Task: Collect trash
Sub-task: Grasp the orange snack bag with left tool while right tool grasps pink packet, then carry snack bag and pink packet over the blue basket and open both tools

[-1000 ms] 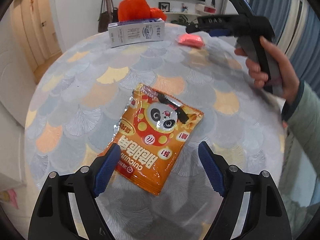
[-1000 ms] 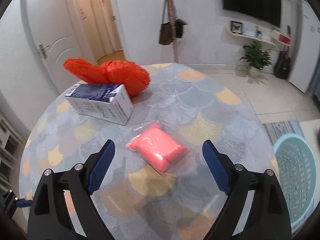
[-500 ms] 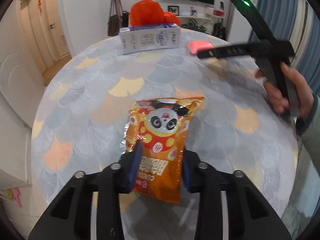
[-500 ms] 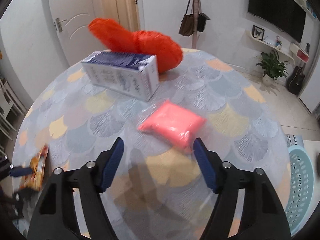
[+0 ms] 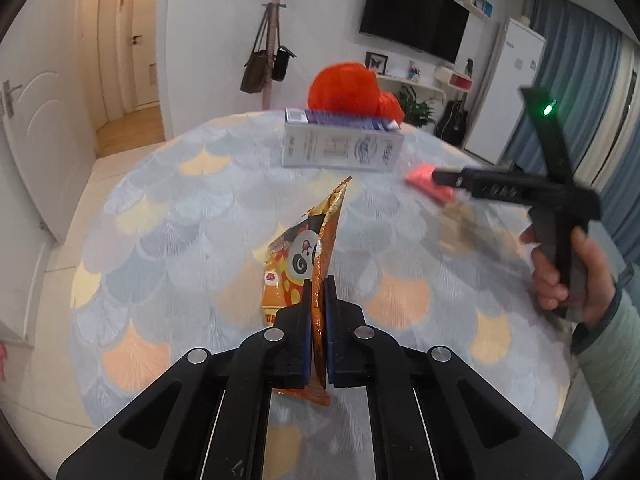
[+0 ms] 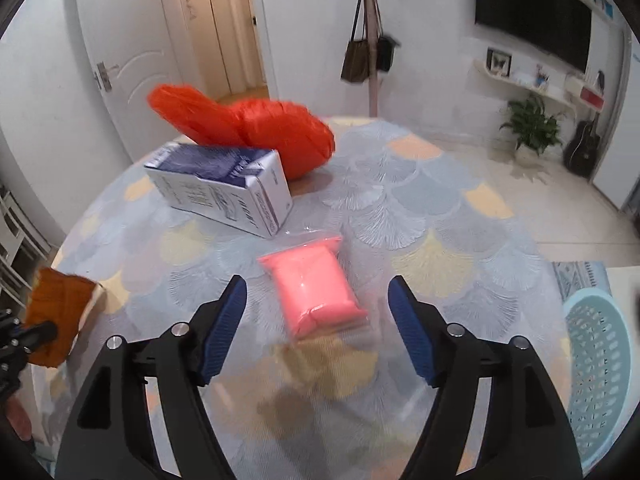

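a round table (image 5: 168,240) with a fan-pattern cloth is being cleared of litter. the left gripper (image 5: 318,320) is clamped tight on the near end of an orange snack packet (image 5: 320,240), which hangs on edge between the blue pads with its far corner tipped up and away toward a white and blue carton (image 5: 340,148). the packet's long axis runs from near to far along the gripper's own line, its printed face turned left; whether its low edge touches the cloth cannot be told. in the right wrist view the right gripper (image 6: 316,324) hovers over a pink plastic-wrapped pack (image 6: 316,292), its jaws standing wide and easing wider, with the pack lying between them but not pressed. that pack lies flat near the middle of the table, long axis near to far, slightly angled, its crimped far end toward the carton. an orange plastic bag (image 6: 256,132) sits behind the carton at the far side. the step in hand looks like 1 piece secured and a 2nd lined up; next the right jaws would need to drop around the pack's long sides and close, then both pieces probably go to the pale blue basket (image 6: 600,360) on the floor at right.
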`<state>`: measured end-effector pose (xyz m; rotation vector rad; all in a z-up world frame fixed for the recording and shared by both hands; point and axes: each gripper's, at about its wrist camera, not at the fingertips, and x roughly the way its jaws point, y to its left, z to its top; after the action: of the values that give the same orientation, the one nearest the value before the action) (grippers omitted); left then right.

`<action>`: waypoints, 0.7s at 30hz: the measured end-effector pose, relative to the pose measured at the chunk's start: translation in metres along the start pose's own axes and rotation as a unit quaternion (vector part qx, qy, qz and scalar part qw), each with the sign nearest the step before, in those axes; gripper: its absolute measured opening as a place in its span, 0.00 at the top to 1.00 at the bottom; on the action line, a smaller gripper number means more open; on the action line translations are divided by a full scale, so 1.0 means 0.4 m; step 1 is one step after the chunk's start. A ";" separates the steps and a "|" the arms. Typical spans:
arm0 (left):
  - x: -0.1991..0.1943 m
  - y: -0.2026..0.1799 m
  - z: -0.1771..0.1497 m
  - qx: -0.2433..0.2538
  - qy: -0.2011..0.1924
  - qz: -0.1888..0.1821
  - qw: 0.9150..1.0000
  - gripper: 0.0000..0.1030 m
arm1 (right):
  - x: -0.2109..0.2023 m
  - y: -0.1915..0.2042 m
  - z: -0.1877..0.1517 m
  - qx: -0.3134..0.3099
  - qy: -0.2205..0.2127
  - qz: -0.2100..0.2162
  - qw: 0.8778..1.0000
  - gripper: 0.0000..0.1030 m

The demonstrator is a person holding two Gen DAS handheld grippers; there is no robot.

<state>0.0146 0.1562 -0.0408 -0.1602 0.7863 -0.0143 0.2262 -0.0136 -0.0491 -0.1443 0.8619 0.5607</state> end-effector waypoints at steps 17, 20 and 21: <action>0.108 -0.084 0.166 0.039 0.010 -0.029 0.999 0.97 | 0.040 0.030 -0.004 0.013 0.030 -0.016 0.999 0.65; 0.124 -0.097 0.185 0.037 0.013 -0.042 0.998 0.97 | 0.008 0.028 -0.012 0.018 0.014 -0.026 0.999 0.66; 0.125 -0.103 0.188 0.038 0.012 -0.045 0.998 0.97 | -0.011 0.020 -0.014 0.026 0.006 -0.025 0.999 0.66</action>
<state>0.1049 0.1221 -0.0177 -0.1235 0.8015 -0.1306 0.2159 -0.0107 -0.0486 -0.1217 0.8819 0.4900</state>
